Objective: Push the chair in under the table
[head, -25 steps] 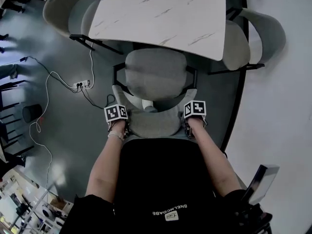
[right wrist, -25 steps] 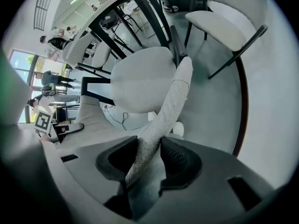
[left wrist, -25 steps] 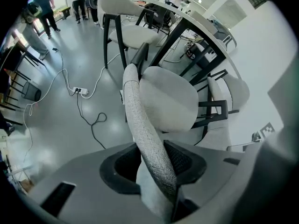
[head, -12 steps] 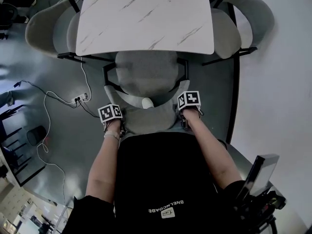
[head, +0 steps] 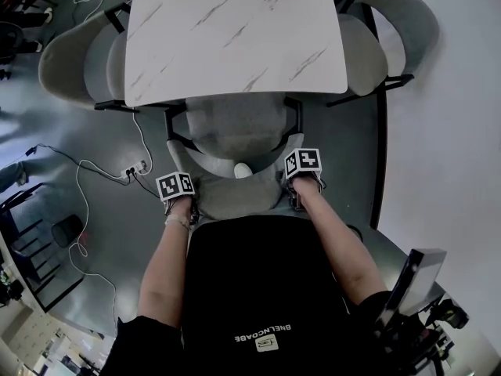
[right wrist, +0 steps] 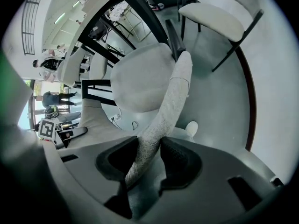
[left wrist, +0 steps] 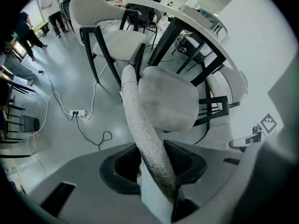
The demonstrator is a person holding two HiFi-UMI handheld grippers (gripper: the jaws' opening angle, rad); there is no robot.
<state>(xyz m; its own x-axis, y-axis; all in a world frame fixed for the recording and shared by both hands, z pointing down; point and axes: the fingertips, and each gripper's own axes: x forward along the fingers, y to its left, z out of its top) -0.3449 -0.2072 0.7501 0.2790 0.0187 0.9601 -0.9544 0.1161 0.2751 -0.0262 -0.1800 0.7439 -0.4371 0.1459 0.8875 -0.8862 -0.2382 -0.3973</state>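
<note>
Grey woven cloth covers the chair (head: pixel 235 151) you are moving. Its seat (head: pixel 233 124) sits partly beneath the near edge of the marble-patterned desk (head: pixel 235 30), and the curved backrest (head: pixel 231 198) is toward you, clear of the desk top.

I judge you are in the middle of the push, not at its end, because a good part of the seat shows in front of the edge. The desk top hides how far the seat's front reaches underneath, so I would not call it.

Your left tongs (left wrist: pixel 154 164) are clenched on the padded top rim of the backrest at its left end. Your right tongs (right wrist: pixel 147 160) grip the same rim at its right end in the same way. Both point steeply down onto it.

The next move calls for an even shove from both hands straight toward the desk, so the chair runs true between the black desk legs (left wrist: pixel 168 38) and does not swing.

A second chair (head: pixel 74 57) stands at the desk's left side and a third chair (head: pixel 395 34) at its right. A power strip (head: pixel 135 168) lies on the floor to the left, out of the path.
</note>
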